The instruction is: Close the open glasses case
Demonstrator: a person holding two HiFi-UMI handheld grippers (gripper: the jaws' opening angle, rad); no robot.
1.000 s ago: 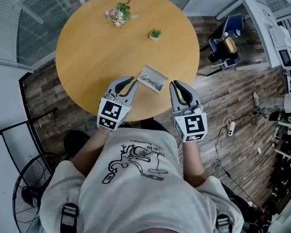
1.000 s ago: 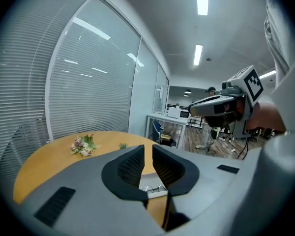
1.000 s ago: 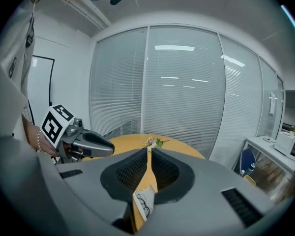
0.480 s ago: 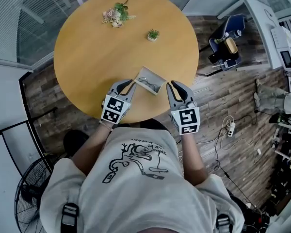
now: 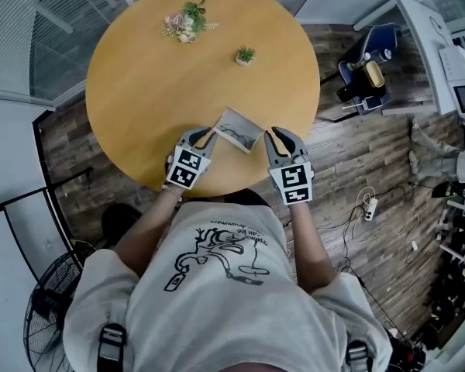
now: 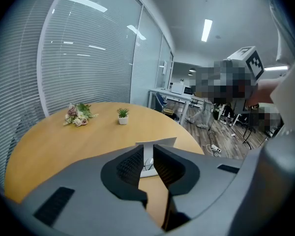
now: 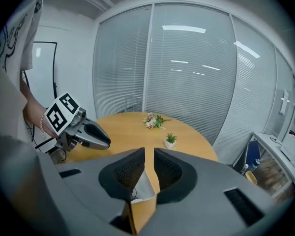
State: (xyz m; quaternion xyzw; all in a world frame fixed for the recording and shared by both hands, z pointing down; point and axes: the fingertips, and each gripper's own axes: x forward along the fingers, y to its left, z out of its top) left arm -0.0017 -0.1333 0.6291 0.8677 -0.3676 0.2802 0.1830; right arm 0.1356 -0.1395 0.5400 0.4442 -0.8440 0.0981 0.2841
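Observation:
The open glasses case (image 5: 237, 129) lies near the front edge of the round wooden table (image 5: 139, 91), with glasses inside and its pale lid raised. My left gripper (image 5: 204, 136) sits just left of the case and my right gripper (image 5: 277, 139) just right of it, both pointing at it. In the left gripper view the case (image 6: 155, 142) shows past the left gripper (image 6: 148, 152), whose jaws leave only a thin slit and hold nothing. In the right gripper view the case (image 7: 140, 190) lies below the right gripper (image 7: 149, 154), also narrowed to a slit with nothing in it. The left gripper (image 7: 88, 133) shows there too.
A bunch of flowers (image 5: 185, 22) and a small potted plant (image 5: 246, 54) stand on the far half of the table. Glass walls with blinds (image 7: 187, 73) lie behind. To the right is wood flooring with a chair (image 5: 364, 60), cables and a power strip (image 5: 369, 203).
Both grippers have come lower and closer in on either side of the case. The case has not moved and its lid is still up.

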